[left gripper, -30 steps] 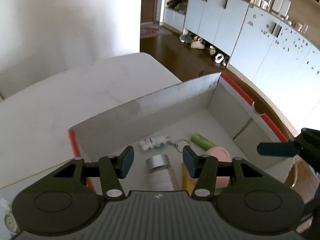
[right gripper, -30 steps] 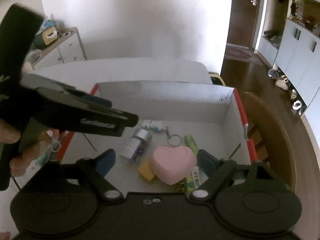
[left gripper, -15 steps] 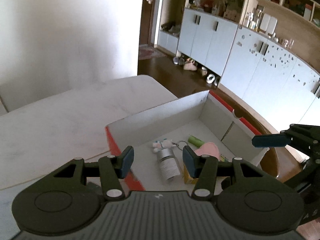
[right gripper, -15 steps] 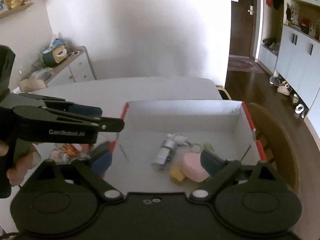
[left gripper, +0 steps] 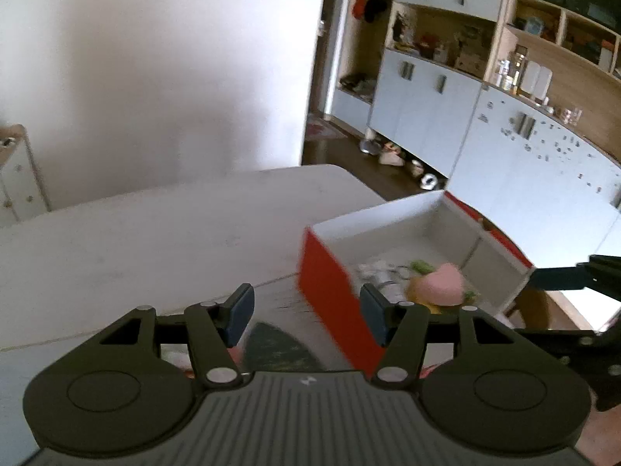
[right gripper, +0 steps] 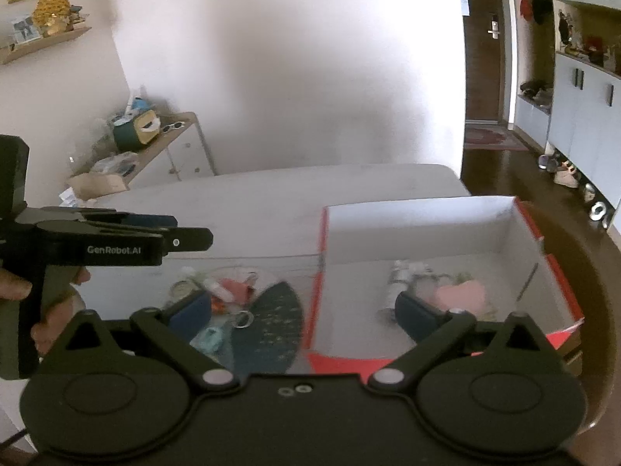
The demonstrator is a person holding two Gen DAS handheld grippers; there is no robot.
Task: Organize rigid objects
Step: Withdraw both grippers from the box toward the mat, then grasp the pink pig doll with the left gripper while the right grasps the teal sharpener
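A red cardboard box [left gripper: 330,291] [right gripper: 427,229] with a white inside stands on the white table [left gripper: 155,240]. In it lie a pink heart [left gripper: 444,283] [right gripper: 462,295], a silver cylinder [right gripper: 398,287], a green item [left gripper: 421,266] and a yellow piece. A pile of small loose objects [right gripper: 225,295] and a dark oval pad [right gripper: 271,326] lie left of the box. My left gripper [left gripper: 306,310] is open and empty, above the box's left wall; it also shows in the right wrist view [right gripper: 186,237]. My right gripper [right gripper: 302,314] is open and empty, over the box's near left corner.
A low white sideboard [right gripper: 170,155] with clutter stands against the far wall at left. White cupboards [left gripper: 485,124] and shoes on the dark floor are at right. A wooden chair back [right gripper: 597,291] curves around the box's right side.
Both grippers have pulled back and swung left, away from the box. The box now sits to the right in both views, and the pile of loose objects has come into sight.
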